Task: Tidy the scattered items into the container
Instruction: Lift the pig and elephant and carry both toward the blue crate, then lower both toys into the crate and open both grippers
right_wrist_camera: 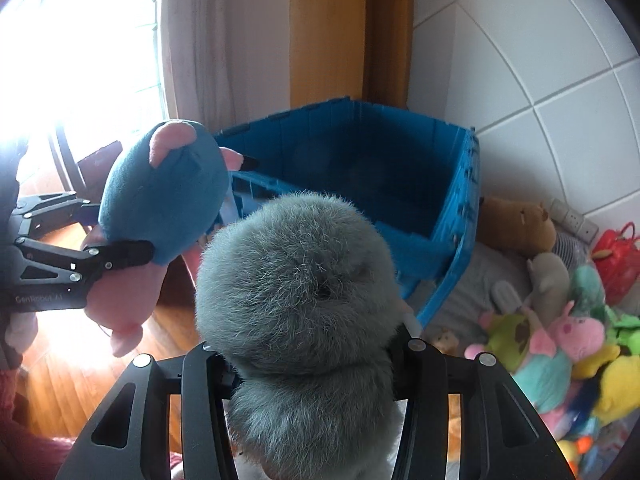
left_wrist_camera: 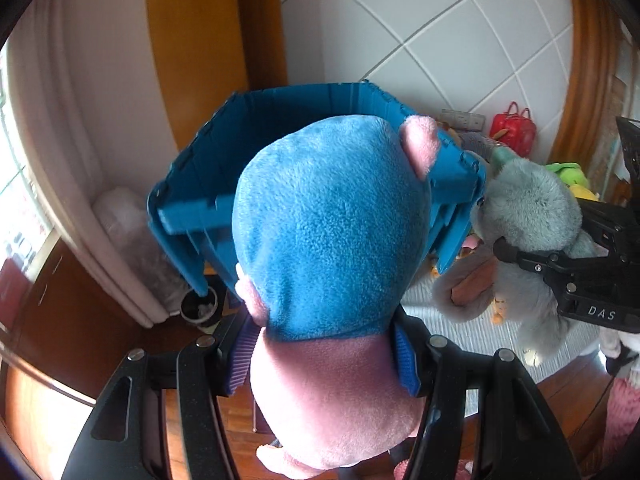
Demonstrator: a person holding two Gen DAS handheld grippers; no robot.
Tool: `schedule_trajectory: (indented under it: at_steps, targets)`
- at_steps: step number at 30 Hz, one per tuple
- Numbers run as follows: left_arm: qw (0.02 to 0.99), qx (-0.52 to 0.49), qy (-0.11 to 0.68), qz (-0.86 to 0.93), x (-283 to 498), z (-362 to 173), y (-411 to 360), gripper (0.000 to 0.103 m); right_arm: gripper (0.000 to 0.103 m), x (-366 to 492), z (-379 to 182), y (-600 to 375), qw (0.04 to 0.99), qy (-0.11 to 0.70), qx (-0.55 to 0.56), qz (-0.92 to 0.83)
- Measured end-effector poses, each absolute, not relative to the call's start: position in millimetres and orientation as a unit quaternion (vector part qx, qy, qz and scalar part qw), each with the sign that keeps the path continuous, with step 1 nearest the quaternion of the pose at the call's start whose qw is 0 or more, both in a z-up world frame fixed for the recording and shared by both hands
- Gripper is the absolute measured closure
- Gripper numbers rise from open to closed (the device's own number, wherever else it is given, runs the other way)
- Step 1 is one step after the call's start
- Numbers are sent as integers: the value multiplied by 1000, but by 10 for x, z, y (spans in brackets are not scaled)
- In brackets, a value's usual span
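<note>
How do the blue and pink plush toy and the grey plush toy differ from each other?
The blue and pink plush toy has short, smooth pile in two colours, while the grey plush toy has long, fluffy fur in one colour. The first is clamped in the left gripper, the grey one in the right gripper. Both are held up in front of the open blue crate.

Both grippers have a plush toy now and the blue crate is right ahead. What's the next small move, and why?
Probably carry both toys forward over the blue crate before releasing. The left gripper is clamped on the blue-and-pink plush, the right gripper on the grey plush. Both toys sit short of the crate's near rim, and its inside looks open.
</note>
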State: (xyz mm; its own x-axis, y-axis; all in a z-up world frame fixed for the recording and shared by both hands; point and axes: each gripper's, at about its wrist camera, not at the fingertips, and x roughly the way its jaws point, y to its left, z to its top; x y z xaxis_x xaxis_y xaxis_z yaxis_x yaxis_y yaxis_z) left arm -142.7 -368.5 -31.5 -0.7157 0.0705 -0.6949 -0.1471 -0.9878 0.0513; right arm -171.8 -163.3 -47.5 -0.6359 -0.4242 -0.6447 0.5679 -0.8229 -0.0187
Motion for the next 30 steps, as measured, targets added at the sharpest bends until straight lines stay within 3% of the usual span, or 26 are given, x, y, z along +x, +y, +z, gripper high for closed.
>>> schedule_trajectory:
  at_steps: [18, 30]
  targets:
    - [35, -328, 22, 944, -3035, 399, -3959, 46, 56, -2761, 259, -1485, 312, 79, 253, -912]
    - [63, -441, 39, 895, -4543, -288, -4080, 46, 56, -4038, -98, -2040, 280, 62, 342, -895]
